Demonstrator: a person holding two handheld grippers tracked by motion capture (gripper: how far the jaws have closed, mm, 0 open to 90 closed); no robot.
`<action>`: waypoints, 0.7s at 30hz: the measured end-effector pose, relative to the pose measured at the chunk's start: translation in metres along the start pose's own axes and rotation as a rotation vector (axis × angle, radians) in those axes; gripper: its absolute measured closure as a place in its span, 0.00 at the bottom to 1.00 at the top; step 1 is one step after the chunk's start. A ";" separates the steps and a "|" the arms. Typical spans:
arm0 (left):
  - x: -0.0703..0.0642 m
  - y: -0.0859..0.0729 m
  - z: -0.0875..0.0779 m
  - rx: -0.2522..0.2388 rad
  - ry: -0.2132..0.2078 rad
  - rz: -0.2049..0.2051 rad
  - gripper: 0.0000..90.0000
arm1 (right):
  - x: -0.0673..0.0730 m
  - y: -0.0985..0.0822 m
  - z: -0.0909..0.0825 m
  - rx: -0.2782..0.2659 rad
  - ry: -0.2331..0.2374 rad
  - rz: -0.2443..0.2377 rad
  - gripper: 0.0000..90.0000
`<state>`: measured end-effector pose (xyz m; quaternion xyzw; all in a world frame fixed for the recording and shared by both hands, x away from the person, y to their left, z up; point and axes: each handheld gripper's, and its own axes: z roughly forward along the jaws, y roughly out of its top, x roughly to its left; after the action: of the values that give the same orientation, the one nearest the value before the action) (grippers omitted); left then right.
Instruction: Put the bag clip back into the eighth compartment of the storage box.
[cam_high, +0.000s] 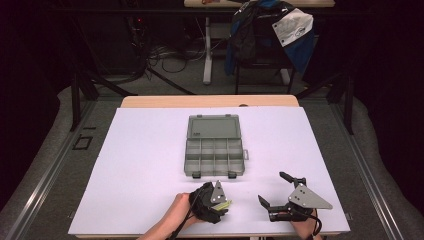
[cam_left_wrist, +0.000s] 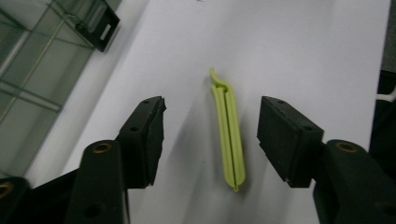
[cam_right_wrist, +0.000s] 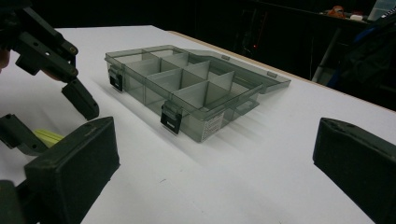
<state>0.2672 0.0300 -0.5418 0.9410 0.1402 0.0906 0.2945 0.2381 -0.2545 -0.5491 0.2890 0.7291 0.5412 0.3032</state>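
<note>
A slim yellow-green plastic clip (cam_left_wrist: 229, 135) lies flat on the white table sheet (cam_high: 140, 160), near the front edge and just before the box. My left gripper (cam_left_wrist: 211, 116) points down over it with one jaw on each side, gaps showing between pads and clip. In the high view the left gripper (cam_high: 221, 204) covers most of the clip (cam_high: 227, 204). My right gripper (cam_high: 272, 187) rests to the right, jaws wide open with nothing between them. From the right gripper view (cam_right_wrist: 215, 154) the left gripper (cam_right_wrist: 49, 119) stands at far left over the clip (cam_right_wrist: 46, 136).
A smoky clear compartment box (cam_high: 215, 150) sits mid-table with its lid folded open toward the far side and black latches (cam_right_wrist: 170, 119) facing me. Its compartments (cam_right_wrist: 187, 84) look bare. Beyond the table stands a chair with a jacket (cam_high: 270, 30), and cables on the floor.
</note>
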 end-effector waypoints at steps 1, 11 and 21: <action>-0.001 0.000 0.000 -0.002 -0.004 0.000 0.50 | 0.000 0.000 0.000 -0.003 0.000 0.000 0.00; 0.002 -0.003 0.003 0.001 -0.047 -0.002 0.73 | 0.000 0.000 0.000 0.000 -0.001 -0.001 0.00; 0.002 -0.004 0.003 -0.003 -0.078 -0.007 0.85 | 0.000 0.000 0.000 0.002 -0.003 -0.002 0.00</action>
<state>0.2691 0.0320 -0.5467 0.9429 0.1319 0.0528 0.3013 0.2378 -0.2544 -0.5491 0.2892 0.7296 0.5397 0.3045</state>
